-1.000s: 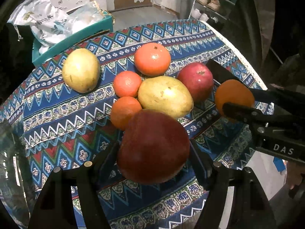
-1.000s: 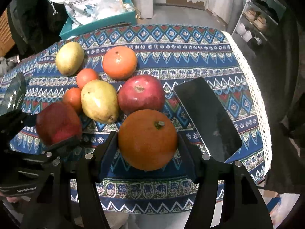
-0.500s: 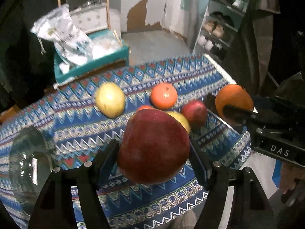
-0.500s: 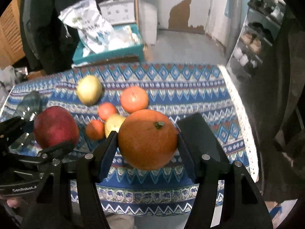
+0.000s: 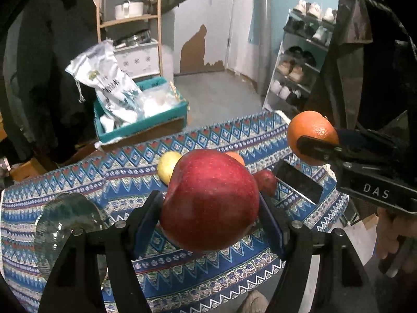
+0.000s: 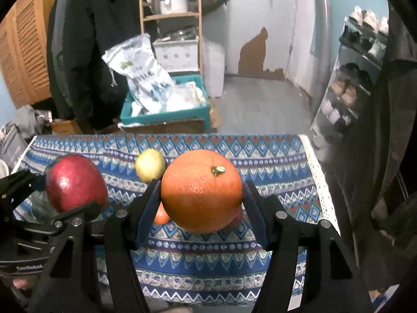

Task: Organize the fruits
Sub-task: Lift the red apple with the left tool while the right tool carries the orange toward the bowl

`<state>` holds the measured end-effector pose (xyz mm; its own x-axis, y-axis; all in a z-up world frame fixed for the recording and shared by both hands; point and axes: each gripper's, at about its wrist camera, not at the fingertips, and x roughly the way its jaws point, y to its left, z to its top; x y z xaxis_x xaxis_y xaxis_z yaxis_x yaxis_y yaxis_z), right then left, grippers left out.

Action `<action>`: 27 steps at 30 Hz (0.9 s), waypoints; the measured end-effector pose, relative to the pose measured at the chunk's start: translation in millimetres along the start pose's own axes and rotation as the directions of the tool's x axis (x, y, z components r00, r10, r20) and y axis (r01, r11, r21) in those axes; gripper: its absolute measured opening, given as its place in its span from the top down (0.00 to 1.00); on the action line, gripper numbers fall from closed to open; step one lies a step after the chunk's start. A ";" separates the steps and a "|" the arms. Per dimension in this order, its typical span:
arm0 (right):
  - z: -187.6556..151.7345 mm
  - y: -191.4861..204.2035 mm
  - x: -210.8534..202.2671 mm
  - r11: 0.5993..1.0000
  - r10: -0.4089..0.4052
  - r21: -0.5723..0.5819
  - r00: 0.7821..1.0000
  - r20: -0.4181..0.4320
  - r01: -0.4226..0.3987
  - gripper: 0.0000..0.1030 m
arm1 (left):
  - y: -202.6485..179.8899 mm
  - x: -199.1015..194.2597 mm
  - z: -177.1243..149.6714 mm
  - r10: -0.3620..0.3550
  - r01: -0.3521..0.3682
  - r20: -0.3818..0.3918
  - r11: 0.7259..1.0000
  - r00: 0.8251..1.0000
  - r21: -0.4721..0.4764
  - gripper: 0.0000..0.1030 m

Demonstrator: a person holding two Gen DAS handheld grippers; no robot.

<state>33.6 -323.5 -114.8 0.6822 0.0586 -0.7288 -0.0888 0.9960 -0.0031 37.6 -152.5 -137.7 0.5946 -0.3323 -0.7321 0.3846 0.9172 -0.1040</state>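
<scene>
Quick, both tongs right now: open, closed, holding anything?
Left tongs: closed on the red apple, lifted off the table.
Right tongs: closed on the large orange, also lifted.

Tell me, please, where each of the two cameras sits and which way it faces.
Left wrist view: sits behind the left tongs, faces forward and down over the table; own fingers clamp a red apple, right tongs and a hand at right.
Right wrist view: sits behind the right tongs, same direction; own fingers clamp an orange, left tongs at left.
Shared: apple, orange, table, yellow fruit, teal crate.
</scene>
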 end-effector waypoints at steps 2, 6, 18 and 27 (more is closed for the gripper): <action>5.5 5.0 -6.3 1.000 0.010 -0.002 1.000 0.018 -0.010 0.39 | 3.4 -9.7 1.6 0.006 -0.006 0.024 1.000 1.000 0.003 0.28; 14.4 14.9 -17.5 1.000 0.026 -0.013 0.998 0.052 -0.026 0.39 | 11.1 -26.9 6.5 0.019 -0.019 0.061 1.000 0.998 0.001 0.28; 37.2 50.3 -33.4 0.996 0.080 -0.053 0.991 0.111 -0.074 0.39 | 45.5 -55.8 10.0 0.037 -0.031 0.105 0.998 0.994 -0.060 0.28; 50.2 82.7 -24.0 0.989 0.135 -0.074 0.985 0.109 -0.127 0.39 | 79.3 -61.5 2.3 0.089 -0.076 0.103 0.990 0.991 -0.118 0.28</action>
<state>46.3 -239.1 -63.2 0.7390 0.1992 -0.6436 -0.2281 0.9728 0.0392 33.2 -59.8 -99.4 0.6958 -0.2704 -0.6654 0.2517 0.9595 -0.1267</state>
